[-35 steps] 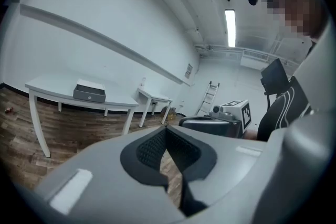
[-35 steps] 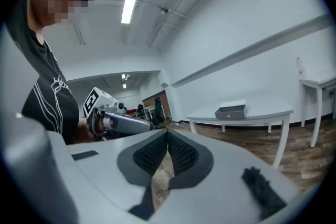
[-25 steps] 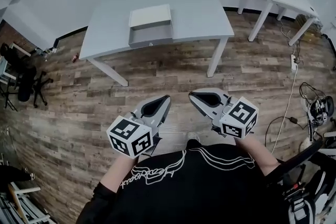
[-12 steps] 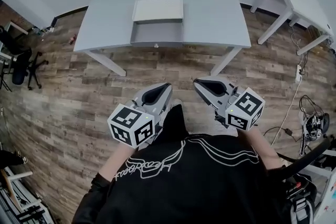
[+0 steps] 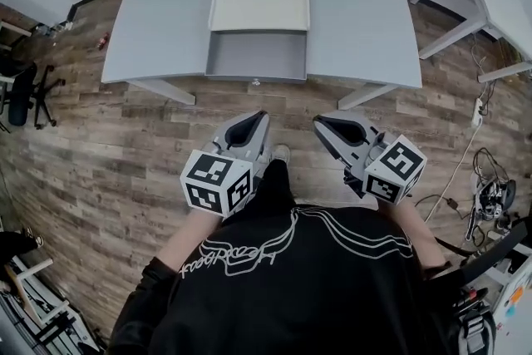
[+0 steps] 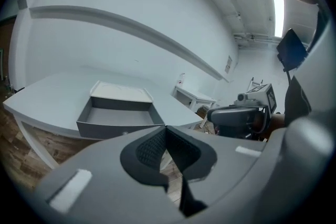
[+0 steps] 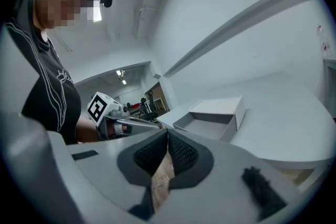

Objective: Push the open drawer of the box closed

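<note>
A white box (image 5: 259, 7) with a grey drawer (image 5: 256, 56) on a pale grey desk (image 5: 357, 29), over brown wood-plank floor (image 5: 100, 145). Black-and-white square markers pattern the grey left gripper (image 5: 259, 117) and right gripper (image 5: 321, 122).

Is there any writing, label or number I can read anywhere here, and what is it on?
On the black shirt: white curly script, too blurred to read.
On the cubes of the left gripper and right gripper: square black-and-white patterns, no letters.
On the box and drawer: no print visible.
</note>
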A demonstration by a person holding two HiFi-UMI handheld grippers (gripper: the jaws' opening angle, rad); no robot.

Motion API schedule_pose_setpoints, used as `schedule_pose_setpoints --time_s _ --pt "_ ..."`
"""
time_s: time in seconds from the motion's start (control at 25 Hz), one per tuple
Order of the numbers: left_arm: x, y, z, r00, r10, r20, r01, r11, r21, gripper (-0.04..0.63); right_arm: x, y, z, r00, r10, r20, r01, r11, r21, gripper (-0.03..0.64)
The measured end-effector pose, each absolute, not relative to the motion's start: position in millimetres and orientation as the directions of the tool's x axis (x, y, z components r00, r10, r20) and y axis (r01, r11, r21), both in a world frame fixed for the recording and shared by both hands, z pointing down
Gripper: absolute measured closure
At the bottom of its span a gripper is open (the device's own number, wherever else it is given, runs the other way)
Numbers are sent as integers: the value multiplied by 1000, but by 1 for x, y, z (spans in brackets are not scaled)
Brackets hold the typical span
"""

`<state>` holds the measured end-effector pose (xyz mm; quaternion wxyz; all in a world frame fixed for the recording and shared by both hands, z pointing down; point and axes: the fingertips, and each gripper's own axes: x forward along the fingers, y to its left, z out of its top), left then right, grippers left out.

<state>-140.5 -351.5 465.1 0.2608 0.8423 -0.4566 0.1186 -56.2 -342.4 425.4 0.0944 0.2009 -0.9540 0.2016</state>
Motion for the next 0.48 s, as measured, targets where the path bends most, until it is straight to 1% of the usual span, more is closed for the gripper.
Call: schedule_pose_setpoints --time_s 0.12,0.16,0.2,0.24,0.4,0.48 --pt "-150 -373 484 536 -707 460 -843 -429 324 585 -52 -362 439 -889 -372 268 -452 810 -373 607" --pt "-151 -379 491 532 -705 469 -846 -426 321 536 -50 -369 442 -884 -383 267 -462 799 -384 607" --pt "-152 -384 498 525 -702 480 -851 -421 314 518 -48 -373 446 -881 -391 265 -469 789 -397 607" --pt "-154 -389 506 513 -702 494 -858 -416 301 517 -47 -376 449 -879 -395 266 -474 780 -408 607" --pt "-164 -407 542 443 -704 555 -894 -389 220 462 -44 -379 465 -873 -389 294 -485 757 -438 607" --pt "-168 -415 559 420 -693 586 -903 -381 198 456 -43 -383 472 -871 -385 305 -488 749 -448 607"
